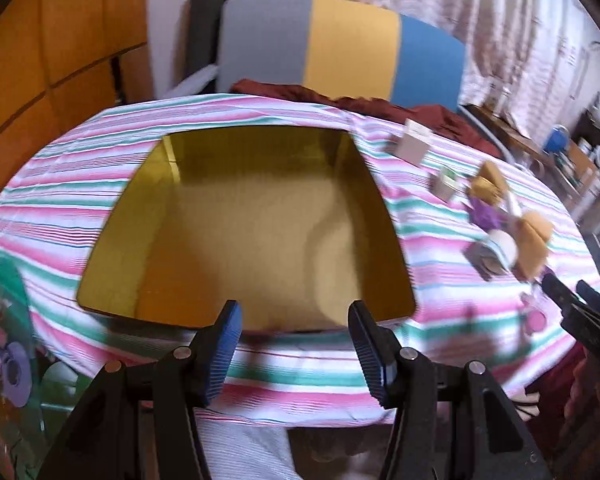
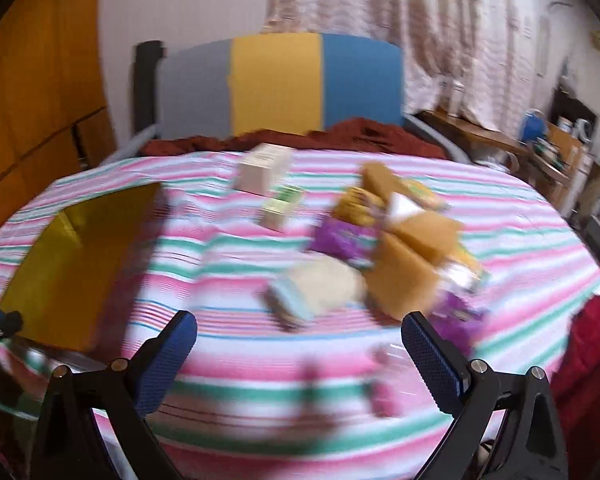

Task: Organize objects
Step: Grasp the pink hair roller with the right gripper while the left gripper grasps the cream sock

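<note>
Striped cloth (image 1: 260, 380) in pink, green and white, spread over the whole surface. On its left half, an open golden box (image 1: 256, 220), shallow, inside bare, near wall just beyond the left gripper (image 1: 294, 354). On the right half, a loose cluster of small things, blurred: tan cardboard boxes (image 2: 412, 264) heaped together toward the right edge, a cream box (image 2: 262, 172) near the far edge, a purple packet (image 2: 344, 240) at the heap's left side, a small green-and-white box (image 2: 282, 206) between cream box and packet, a pale round piece (image 2: 324, 284) nearest. Left gripper spread, nothing between its blue pads. Right gripper (image 2: 298, 364) spread wide over the near edge, likewise holding nothing.
</note>
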The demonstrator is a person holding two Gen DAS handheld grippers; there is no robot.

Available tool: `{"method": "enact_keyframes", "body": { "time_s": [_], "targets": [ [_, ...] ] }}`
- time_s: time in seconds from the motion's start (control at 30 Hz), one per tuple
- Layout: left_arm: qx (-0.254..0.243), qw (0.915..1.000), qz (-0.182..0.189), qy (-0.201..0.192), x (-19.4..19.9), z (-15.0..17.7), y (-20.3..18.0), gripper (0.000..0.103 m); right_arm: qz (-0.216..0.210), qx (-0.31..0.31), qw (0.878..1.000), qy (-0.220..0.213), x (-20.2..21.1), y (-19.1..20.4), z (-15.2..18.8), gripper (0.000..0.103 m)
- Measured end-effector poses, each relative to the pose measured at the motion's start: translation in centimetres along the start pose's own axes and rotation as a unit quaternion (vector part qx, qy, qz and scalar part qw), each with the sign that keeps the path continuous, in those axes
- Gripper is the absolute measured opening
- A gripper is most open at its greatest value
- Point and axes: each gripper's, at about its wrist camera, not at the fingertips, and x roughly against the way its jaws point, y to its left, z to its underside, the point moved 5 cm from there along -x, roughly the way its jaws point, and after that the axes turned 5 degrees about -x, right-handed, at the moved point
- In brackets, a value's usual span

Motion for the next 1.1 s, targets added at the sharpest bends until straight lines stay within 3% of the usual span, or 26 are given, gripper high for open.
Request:
{"method": "enact_keyframes", "body": {
  "time_s": [0.17, 0.23, 0.43, 0.57, 0.9, 1.1],
  "targets": [
    [-0.019, 0.9986, 0.049, 0.006, -0.2, 0.4, -2.5, 0.056, 0.021, 0.012, 0.999, 0.029, -0.8, -4.6, 1.2, 0.103],
    [-0.030, 0.9974, 0.064, 0.008, 0.0, 0.5, -3.5, 0.056, 0.008, 0.021, 0.999, 0.044, -1.4, -5.7, 1.4, 0.101],
    [-0.056, 0.9934, 0.100, 0.001, 0.8, 0.7, -6.3, 0.058, 0.000, 0.092, 0.993, 0.073, -3.2, -6.7, 2.3, 0.094],
    [-0.054, 0.9893, 0.134, 0.017, 0.4, 0.6, -7.7, 0.063, -0.031, 0.079, 0.991, 0.104, -5.0, -7.2, 3.2, 0.069],
    [-0.034, 0.9807, 0.183, 0.061, -1.6, -1.2, -11.0, 0.071, -0.098, 0.054, 0.989, 0.099, -4.5, -7.0, 4.1, 0.067],
    [-0.092, 0.9770, 0.184, 0.057, -4.0, -3.8, -16.2, 0.071, -0.121, 0.028, 0.987, 0.098, -4.3, -7.5, 5.0, 0.067]
  ]
}}
